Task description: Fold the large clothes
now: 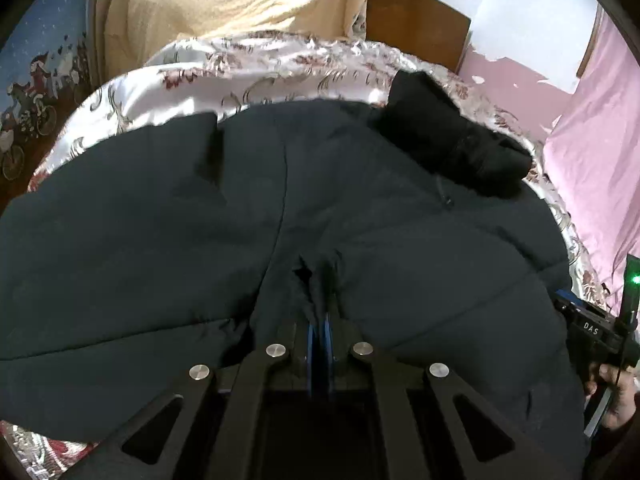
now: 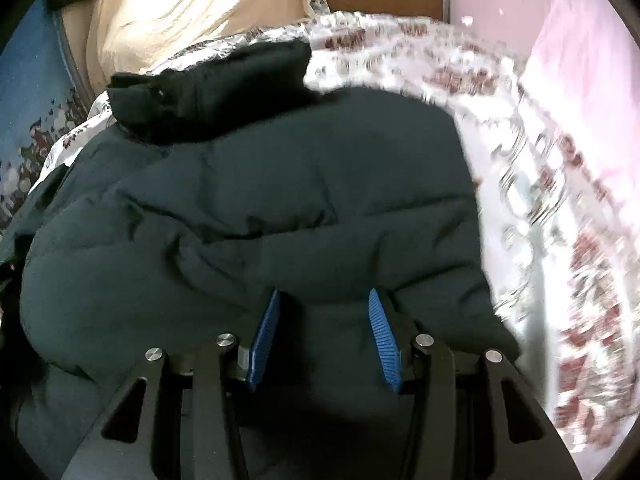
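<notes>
A fold of the dark teal quilted puffer jacket (image 1: 160,248) is pinched between the closed blue-padded fingers of the left gripper (image 1: 319,280), which is pressed low and level into the padding near the middle of the garment. At the lower right edge of the left wrist view, the black body of the other tool is seen gripped in the person's bare right hand (image 1: 618,396), beside the jacket's near side. The right gripper (image 2: 324,304) is held with its ribbed blue pads (image 2: 266,332) spread wide, and the jacket's bulging near hem is seen between them without being clamped (contact cannot be told). The jacket is laid across a white satin bedspread with a red-and-grey floral pattern (image 1: 256,68), its black folded collar (image 1: 448,136) lying at the far end. Bare bedspread is left open to the right of the jacket (image 2: 532,216) and in a narrower band beyond the collar. Farther back, a cream knitted blanket (image 1: 224,0) and a brown wooden headboard (image 1: 416,28) are seen, with a pink wall (image 1: 600,128) at right.
</notes>
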{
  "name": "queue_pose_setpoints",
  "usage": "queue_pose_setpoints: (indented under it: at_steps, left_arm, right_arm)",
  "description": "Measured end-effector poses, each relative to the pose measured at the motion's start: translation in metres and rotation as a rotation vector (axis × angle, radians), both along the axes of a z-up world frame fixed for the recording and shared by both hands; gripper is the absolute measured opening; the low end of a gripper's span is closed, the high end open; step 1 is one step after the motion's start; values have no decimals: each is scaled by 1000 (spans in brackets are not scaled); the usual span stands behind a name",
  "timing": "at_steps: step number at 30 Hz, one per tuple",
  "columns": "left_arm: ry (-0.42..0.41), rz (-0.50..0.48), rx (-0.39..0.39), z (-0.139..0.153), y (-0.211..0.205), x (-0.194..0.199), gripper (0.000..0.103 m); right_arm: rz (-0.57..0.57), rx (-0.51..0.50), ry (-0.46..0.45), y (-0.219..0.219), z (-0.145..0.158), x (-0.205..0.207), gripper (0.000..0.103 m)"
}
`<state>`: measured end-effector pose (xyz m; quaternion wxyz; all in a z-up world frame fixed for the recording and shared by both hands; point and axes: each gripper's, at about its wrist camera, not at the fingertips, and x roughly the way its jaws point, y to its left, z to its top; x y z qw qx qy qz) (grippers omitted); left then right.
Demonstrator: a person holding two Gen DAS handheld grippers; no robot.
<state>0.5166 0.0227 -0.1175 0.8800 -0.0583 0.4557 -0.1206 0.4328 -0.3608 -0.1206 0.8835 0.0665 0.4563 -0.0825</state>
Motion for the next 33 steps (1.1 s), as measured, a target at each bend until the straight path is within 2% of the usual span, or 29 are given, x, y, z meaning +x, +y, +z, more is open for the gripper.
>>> queue_pose_setpoints:
  at_steps: [4,6,10,12,13,14,15,17,19,20,23,28,30,33]
  left_arm:
    - [14,-4,34,-14,-4,2,7]
    - [11,2,27,-19,-5,1,8]
    - [-18,29,12,-10,0,-6,17]
    - [-9,39,22,-2,4,-12,28]
    - [-4,40,21,1,7,-16,32]
    - [-4,38,5,4,10,-20,42]
    - [-7,34,-24,8,14,-25,56]
    - [-15,39,-86,17,25,-37,67]
    - [-16,58,-106,24,36,-47,76]
    - [-21,82,-105,29,43,-55,81]
    - [-16,156,-138,39,75,-75,84]
    - [5,353,-124,47,147,-115,93]
    - [13,440,-128,44,179,-129,96]
    - [54,548,-244,25,229,-141,96]
  right_arm:
    - [11,-19,-13,5,-19,2,42]
    - [16,-25,-12,7,-23,3,42]
    - [13,-21,-29,8,-21,2,42]
    - [14,-36,-39,11,-14,-1,43]
    - [16,-43,-50,15,-8,-6,47]
    - [19,-38,-65,15,-4,-6,55]
    - [23,-27,-82,23,2,-12,58]
    - [41,-17,-102,34,11,-15,61]
    - [103,-18,-122,63,23,-18,62]
    - [126,-21,-128,74,26,-19,64]
    - [248,-35,-155,128,37,-18,70]
    - [419,-67,-157,216,35,-9,71]
    - [427,-70,-152,240,33,-2,71]
    - [386,-86,-152,266,33,9,71]
